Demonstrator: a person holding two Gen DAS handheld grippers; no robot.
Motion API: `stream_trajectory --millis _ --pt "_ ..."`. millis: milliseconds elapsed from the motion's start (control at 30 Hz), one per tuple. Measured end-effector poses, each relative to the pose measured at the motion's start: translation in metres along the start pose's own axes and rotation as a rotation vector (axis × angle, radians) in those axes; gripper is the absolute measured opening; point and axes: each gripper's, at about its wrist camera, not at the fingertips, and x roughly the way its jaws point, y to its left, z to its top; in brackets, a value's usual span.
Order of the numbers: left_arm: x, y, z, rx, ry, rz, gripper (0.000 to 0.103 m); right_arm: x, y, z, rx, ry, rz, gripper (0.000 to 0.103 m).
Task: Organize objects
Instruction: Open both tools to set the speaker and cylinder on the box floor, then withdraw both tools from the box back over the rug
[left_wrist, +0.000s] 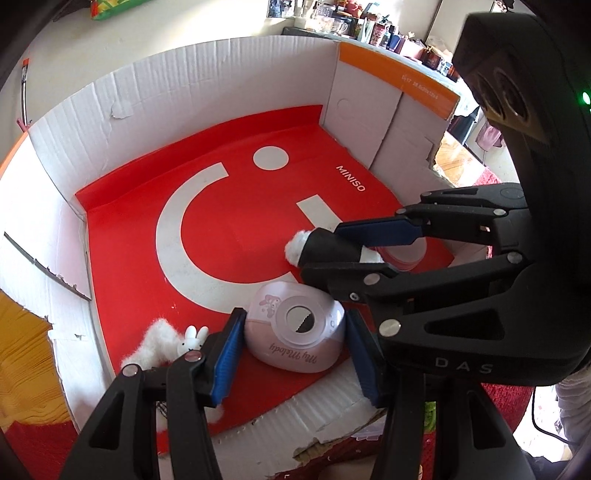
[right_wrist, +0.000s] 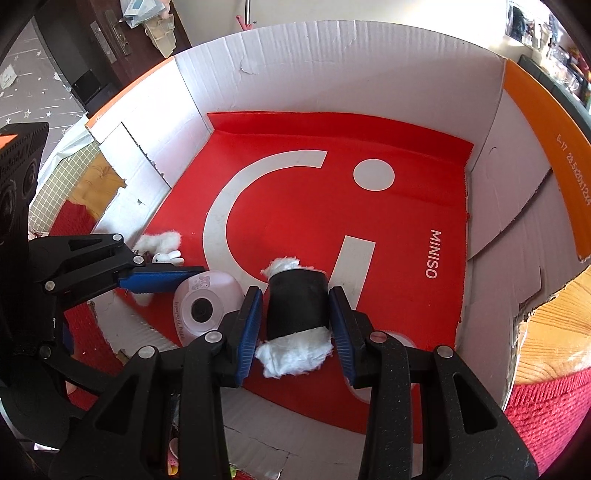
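While both grippers reach into the white cardboard box (left_wrist: 184, 74) lined with a red sheet (left_wrist: 229, 229), the left gripper (left_wrist: 291, 343) clasps the pink My Melody case (left_wrist: 295, 332) on the sheet, and the right gripper (right_wrist: 295, 321) pinches a black roll (right_wrist: 295, 302) with white fluff. A small white bunny (left_wrist: 192, 338) lies beside the case.

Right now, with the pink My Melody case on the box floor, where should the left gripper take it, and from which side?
Grip the pink case across its two rounded flanks, coming from above: it lies flat, window up, already between the left gripper fingers.
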Motion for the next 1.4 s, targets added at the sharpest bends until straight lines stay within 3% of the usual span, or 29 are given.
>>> stream_trajectory --millis 400,600,1033,1400 --pt "0.001 0.0 0.001 -0.007 -0.003 0.002 0.057 -0.002 0.0 -0.003 0.011 0.0 0.01 0.037" --pt "0.003 0.002 0.003 -0.021 -0.012 0.003 0.058 -0.005 -0.002 -0.003 0.016 -0.006 0.008 0.044" --pt "-0.012 0.001 0.005 -0.054 -0.061 -0.001 0.063 -0.033 -0.003 0.0 0.021 -0.076 0.019 0.048" --pt "-0.052 -0.001 -0.012 -0.11 -0.17 0.002 0.07 -0.083 0.016 -0.014 -0.022 -0.184 -0.014 0.069"
